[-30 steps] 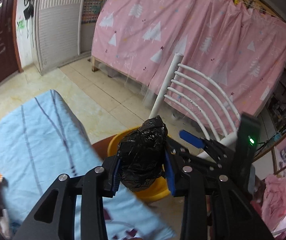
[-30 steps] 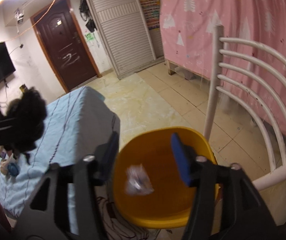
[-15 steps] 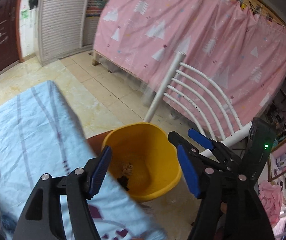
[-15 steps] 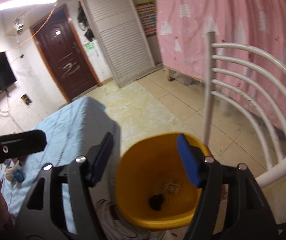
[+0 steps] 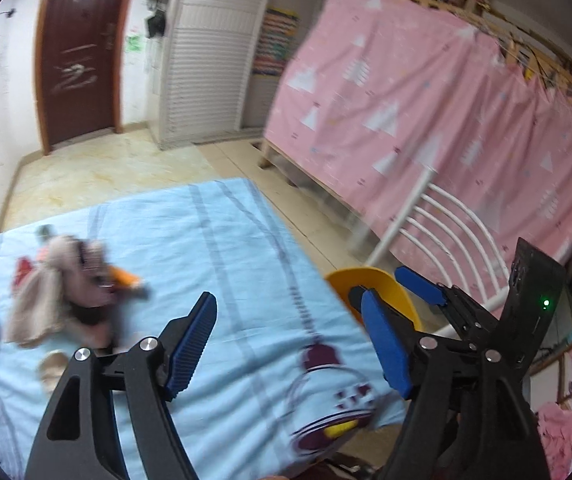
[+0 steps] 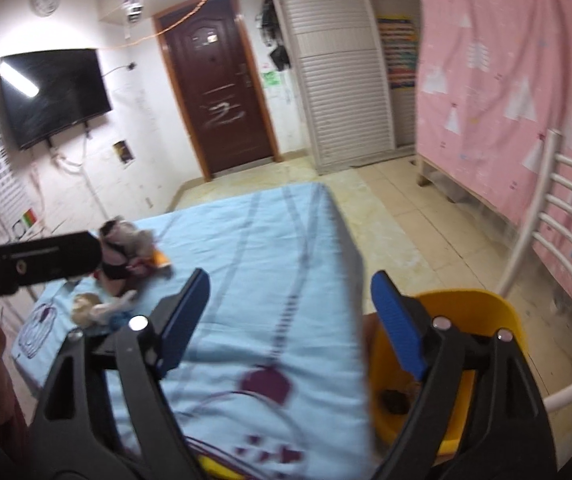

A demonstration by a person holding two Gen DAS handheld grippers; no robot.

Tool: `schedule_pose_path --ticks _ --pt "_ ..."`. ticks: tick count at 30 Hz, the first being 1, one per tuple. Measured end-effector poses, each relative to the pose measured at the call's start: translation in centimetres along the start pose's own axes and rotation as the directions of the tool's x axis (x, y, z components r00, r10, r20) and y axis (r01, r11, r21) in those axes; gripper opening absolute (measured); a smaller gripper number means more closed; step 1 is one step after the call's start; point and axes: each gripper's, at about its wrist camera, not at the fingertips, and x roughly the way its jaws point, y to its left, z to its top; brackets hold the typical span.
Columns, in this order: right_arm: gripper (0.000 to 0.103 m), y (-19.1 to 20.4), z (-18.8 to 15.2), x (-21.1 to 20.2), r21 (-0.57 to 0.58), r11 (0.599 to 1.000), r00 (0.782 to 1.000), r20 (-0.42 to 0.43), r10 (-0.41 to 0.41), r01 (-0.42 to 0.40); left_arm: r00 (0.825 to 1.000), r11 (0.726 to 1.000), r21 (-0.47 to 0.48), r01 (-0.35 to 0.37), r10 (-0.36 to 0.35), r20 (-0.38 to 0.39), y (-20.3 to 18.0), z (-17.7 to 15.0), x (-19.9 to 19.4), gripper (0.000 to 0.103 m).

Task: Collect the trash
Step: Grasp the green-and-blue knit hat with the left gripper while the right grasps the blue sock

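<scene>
Both tongs stand spread and empty, jaws just opened further: left tongs (image 5: 286, 344), right tongs (image 6: 289, 316).

Remaining trash pile (image 5: 66, 292) lies on the far-left part of the blue-clothed counter (image 5: 226, 248). It is judged light, soft and crumpled; best pinched at a bunched fold.

Right view alone shows a dark scrap (image 6: 395, 400) inside the yellow bin (image 6: 497, 316) just beside the counter edge; the left view gives only the bin rim, but the pile closer.

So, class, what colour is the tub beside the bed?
Yellow. The tub shows best in the right wrist view.
</scene>
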Motion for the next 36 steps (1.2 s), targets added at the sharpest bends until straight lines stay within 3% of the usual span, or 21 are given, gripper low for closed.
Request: schedule_pose_path --ticks 10,13,18,23,29,31,36 --pt "0.080 7.0 -0.1 3.0 -0.045 0.994 0.993 -0.066 0.093 -0.097 0.995 0.992 -0.085 -0.093 0.095 0.019 9.0 -0.4 -3.9 0.068" --pt "0.084 9.1 -0.4 4.4 -0.075 0.987 0.986 -0.097 0.134 -0.142 0.987 0.982 -0.107 -0.153 0.156 0.022 11.8 -0.5 -4.3 0.068" --pt "0.084 11.4 -1.1 6.2 -0.122 0.962 0.960 -0.172 0.221 -0.243 0.957 0.944 -0.171 -0.282 0.289 0.020 17.6 -0.5 -5.3 0.071" --pt "0.084 12.5 -2.2 6.7 -0.178 0.930 0.932 -0.237 0.275 -0.320 0.899 0.870 -0.248 -0.427 0.439 -0.009 23.7 -0.7 -5.6 0.073" --pt "0.083 13.9 -3.5 6.7 -0.242 0.895 0.910 -0.284 0.303 -0.373 0.867 0.819 -0.291 -0.494 0.489 -0.095 29.0 -1.6 -4.3 0.073" --pt "0.072 14.1 -3.8 7.1 -0.247 0.892 0.904 -0.307 0.297 -0.378 0.863 0.815 -0.286 -0.505 0.490 -0.127 30.2 -1.9 -3.5 0.074" --pt "0.066 14.9 -4.3 8.4 -0.268 0.897 0.905 -0.341 0.254 -0.352 0.836 0.798 -0.251 -0.548 0.514 -0.191 31.3 -2.5 -1.0 0.074"
